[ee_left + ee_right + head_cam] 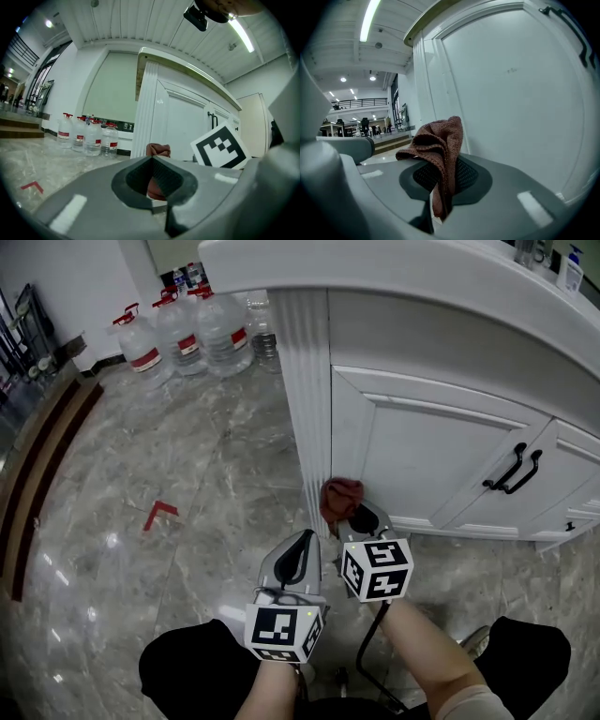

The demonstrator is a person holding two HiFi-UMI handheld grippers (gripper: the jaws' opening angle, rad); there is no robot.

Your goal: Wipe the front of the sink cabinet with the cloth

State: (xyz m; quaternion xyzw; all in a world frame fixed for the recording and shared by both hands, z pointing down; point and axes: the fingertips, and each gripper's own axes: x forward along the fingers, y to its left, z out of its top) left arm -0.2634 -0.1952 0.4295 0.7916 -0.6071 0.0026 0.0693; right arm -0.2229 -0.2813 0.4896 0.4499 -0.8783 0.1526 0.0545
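Bottles: the water bottles [178,329] are standing on the floor at the far left, well apart from the work.
Left gripper: the left gripper [298,557] is hanging just beside the right one. Its jaws are lying together with nothing between them. The red patch showing through their hollow is the cloth further ahead.
Cloth: the cloth [341,498] is sitting bunched up low at the foot of the cabinet, where the post [305,381] is meeting the left door [422,451]. I cannot tell if it is pressing on the white surface or only standing very near to it.
Right gripper: the right gripper [364,519] is pinching the cloth. One fold is hanging down between the jaws and the larger part is standing above the tips.
Relation: the cloth is lying ahead of the right gripper, between its tips and the cabinet. The door is spreading up and to the right from there. I judge that the next stroke is going to run that way, and that the right arm is doing it.
Handles: two dark handles [513,470] are sitting further right, and the cloth may be catching on them later.
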